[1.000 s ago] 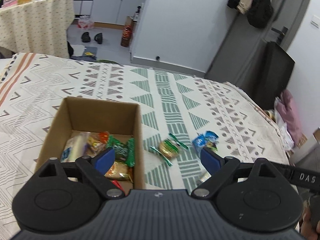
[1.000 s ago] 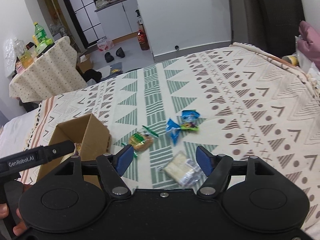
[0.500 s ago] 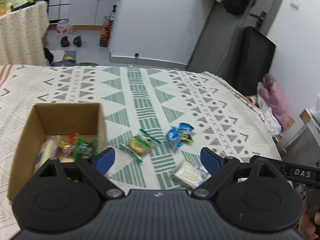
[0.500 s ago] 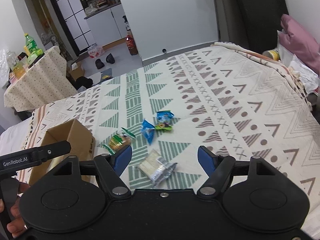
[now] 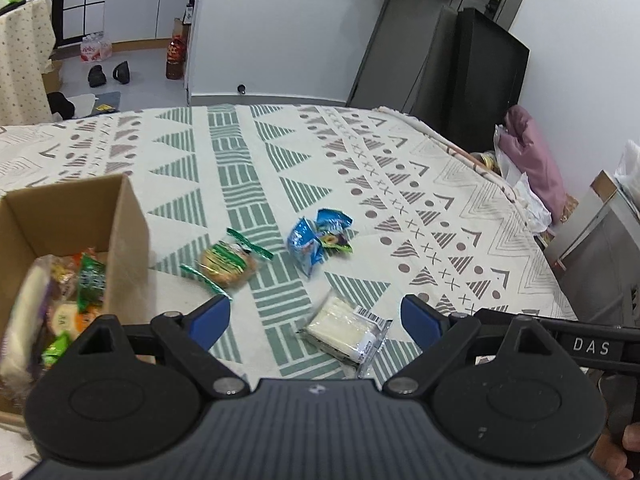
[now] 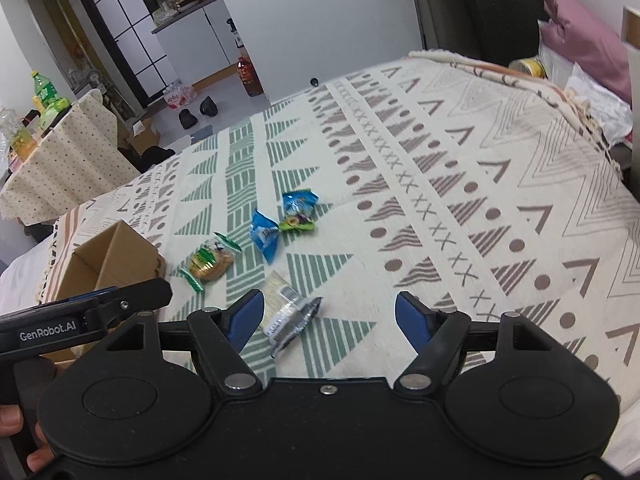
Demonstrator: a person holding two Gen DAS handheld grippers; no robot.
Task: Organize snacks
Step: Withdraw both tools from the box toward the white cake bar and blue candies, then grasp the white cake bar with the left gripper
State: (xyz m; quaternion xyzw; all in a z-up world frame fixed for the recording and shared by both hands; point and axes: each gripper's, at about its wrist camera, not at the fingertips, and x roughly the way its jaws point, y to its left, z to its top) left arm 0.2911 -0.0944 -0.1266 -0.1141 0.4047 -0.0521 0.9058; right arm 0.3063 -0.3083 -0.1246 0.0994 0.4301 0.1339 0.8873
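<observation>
From the left wrist, the left tool (image 5: 316, 316) hangs spread wide and empty above a bed (image 5: 420, 184) under a patterned cream cover. A white clear-wrapped sandwich pack (image 5: 346, 330) lies between its blue fingers. At left, a brown cardboard box (image 5: 120, 216) holds blurred, probably mixed, snack packets.

From the right wrist, the right tool (image 6: 330, 312) is likewise released. Beyond lie a green-wrapped round biscuit (image 6: 210, 262) and two blue foil packets (image 6: 282, 222).

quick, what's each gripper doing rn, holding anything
Left gripper: open, holding nothing, above the white packet.
Right gripper: open, holding nothing.
</observation>
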